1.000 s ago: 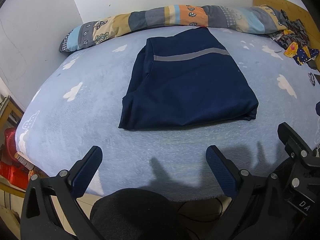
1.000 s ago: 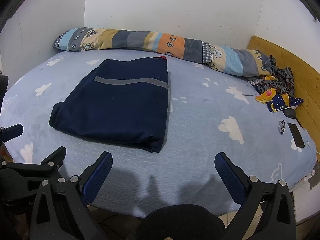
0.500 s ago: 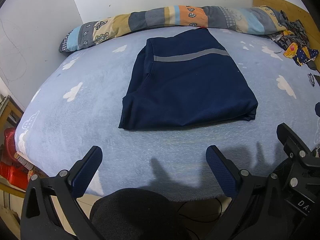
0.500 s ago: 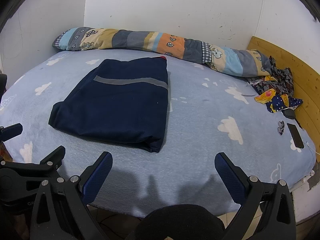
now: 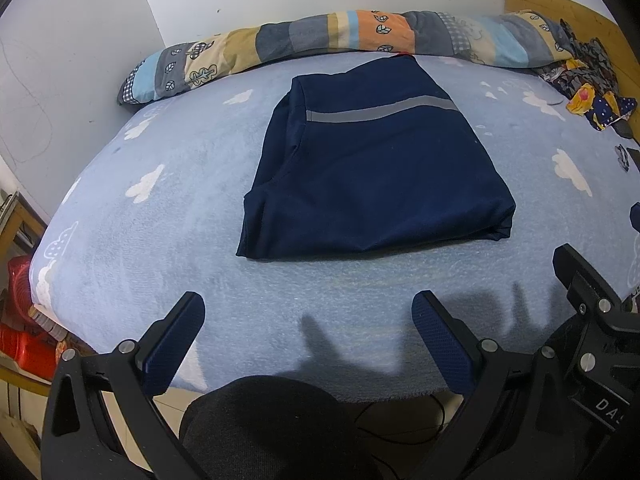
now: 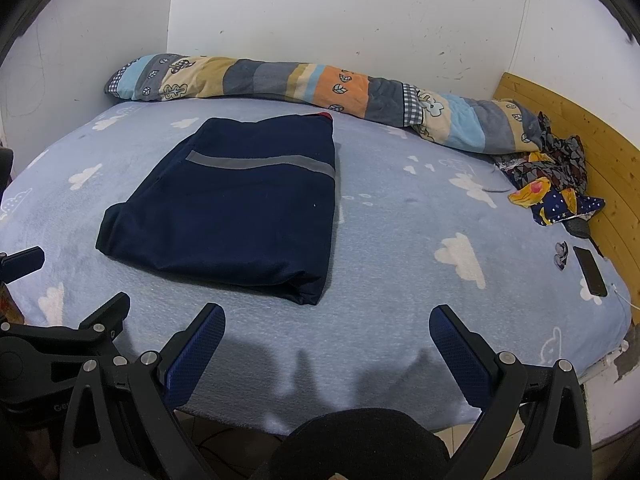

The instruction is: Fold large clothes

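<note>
Nothing has moved since before. My left gripper (image 5: 308,334) and right gripper (image 6: 326,338) wait spread wide at the bottom, because the navy garment (image 5: 376,176) in the middle looks folded.

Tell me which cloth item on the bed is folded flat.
The navy garment with a grey stripe, mid-bed. The patterned clothes by the headboard lie crumpled; the striped quilt is rolled along the wall.

Red item (image 5: 16,280) at left edge cut off, small object (image 6: 561,254) beside phone (image 6: 591,271) too tiny to identify
</note>
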A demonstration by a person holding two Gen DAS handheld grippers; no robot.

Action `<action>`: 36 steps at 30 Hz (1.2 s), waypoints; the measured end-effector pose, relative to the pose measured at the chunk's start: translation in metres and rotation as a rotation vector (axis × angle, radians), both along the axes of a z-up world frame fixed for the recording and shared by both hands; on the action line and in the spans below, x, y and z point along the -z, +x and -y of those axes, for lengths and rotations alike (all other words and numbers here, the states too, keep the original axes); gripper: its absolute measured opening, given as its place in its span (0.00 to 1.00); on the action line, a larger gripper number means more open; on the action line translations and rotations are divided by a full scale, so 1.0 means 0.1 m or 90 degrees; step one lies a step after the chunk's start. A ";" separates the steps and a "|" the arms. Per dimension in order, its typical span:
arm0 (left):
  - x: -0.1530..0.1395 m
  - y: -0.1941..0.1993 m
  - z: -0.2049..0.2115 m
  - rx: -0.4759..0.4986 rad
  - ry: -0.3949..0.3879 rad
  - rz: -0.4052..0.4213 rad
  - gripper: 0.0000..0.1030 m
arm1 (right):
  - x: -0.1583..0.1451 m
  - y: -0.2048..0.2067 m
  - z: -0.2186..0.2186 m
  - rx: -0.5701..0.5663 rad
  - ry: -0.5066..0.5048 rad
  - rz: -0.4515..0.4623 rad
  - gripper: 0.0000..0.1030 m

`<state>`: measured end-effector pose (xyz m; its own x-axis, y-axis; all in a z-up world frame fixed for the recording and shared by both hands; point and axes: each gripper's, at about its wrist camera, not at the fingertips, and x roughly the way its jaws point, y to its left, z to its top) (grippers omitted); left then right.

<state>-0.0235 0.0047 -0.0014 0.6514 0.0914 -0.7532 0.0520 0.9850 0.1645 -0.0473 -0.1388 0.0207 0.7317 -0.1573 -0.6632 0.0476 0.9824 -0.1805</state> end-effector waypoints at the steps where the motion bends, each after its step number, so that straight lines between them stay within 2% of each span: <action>1: 0.00 0.00 0.00 0.000 0.001 0.001 1.00 | 0.00 -0.01 0.00 0.000 0.000 0.000 1.00; 36: -0.02 -0.02 0.02 -0.003 0.005 0.008 1.00 | 0.01 -0.03 0.10 -0.002 -0.005 0.006 1.00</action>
